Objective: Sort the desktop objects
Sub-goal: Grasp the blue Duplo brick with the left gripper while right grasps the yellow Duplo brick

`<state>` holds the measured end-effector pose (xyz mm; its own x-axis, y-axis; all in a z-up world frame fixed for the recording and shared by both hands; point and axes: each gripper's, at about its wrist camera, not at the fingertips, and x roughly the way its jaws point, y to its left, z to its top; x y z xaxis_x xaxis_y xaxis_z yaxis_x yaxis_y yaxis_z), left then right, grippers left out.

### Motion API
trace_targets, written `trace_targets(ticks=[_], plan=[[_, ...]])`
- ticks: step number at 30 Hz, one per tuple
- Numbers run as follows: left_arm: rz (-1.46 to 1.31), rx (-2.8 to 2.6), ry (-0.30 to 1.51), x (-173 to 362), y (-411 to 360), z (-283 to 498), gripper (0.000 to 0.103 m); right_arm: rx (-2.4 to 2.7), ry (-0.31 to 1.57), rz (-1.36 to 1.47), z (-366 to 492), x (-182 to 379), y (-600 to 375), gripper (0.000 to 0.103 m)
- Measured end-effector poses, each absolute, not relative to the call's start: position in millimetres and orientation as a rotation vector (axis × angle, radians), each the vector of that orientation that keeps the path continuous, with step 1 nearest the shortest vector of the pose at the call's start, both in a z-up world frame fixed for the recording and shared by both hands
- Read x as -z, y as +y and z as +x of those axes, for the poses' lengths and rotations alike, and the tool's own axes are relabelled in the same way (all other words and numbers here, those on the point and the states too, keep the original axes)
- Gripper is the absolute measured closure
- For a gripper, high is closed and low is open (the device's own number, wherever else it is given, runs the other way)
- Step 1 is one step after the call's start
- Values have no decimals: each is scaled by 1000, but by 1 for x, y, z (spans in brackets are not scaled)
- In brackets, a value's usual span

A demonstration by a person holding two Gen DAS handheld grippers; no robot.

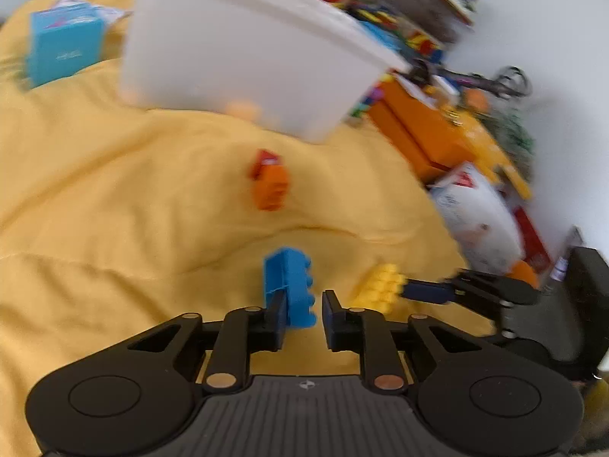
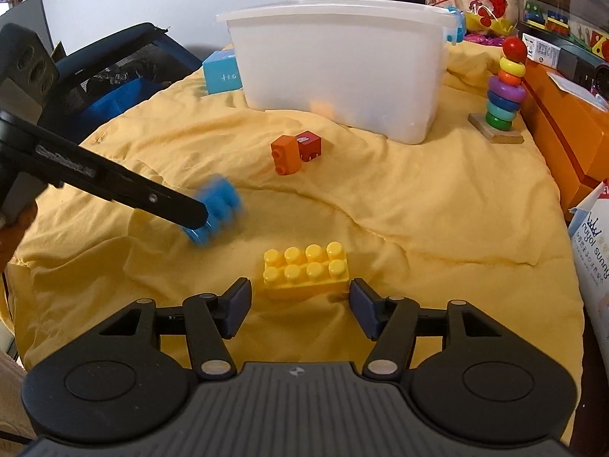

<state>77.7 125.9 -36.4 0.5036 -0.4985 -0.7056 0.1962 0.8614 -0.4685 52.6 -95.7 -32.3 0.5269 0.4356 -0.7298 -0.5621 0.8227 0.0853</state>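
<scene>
Blue brick (image 1: 291, 287) seemingly in left tongs (image 1: 303, 314)

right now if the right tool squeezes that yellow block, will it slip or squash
Probably neither. The yellow block looks like stiff moulded plastic with flat sides, so it should hold shape. It seems hollow and light. The smooth sides might slide slightly, and the rumpled cloth underneath could let it tilt.

A soft, matt yellow cloth (image 2: 418, 205), creased into folds, is seen covering the surface. The translucent white plastic tub (image 2: 338, 64) is smooth with a dull sheen. The studded yellow plastic brick (image 2: 306, 270) and the orange plastic brick (image 2: 286, 154) are smooth and faintly glossy. The rainbow ring stacker (image 2: 504, 87) shows glossy painted rings on a bare wooden base.
</scene>
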Motion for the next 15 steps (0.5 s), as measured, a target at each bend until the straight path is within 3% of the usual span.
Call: trace_targets(ticks=[4,7,15], plan=[[-189,295,868,27,125,65,60,-592,794,-174,49,28,-94,41],[47,202,800,18,113,58,60,-572,788,-175,48,27,-93,39],[192,350,754,13,80,49,53,-502,931,41,57,22,-99,40]])
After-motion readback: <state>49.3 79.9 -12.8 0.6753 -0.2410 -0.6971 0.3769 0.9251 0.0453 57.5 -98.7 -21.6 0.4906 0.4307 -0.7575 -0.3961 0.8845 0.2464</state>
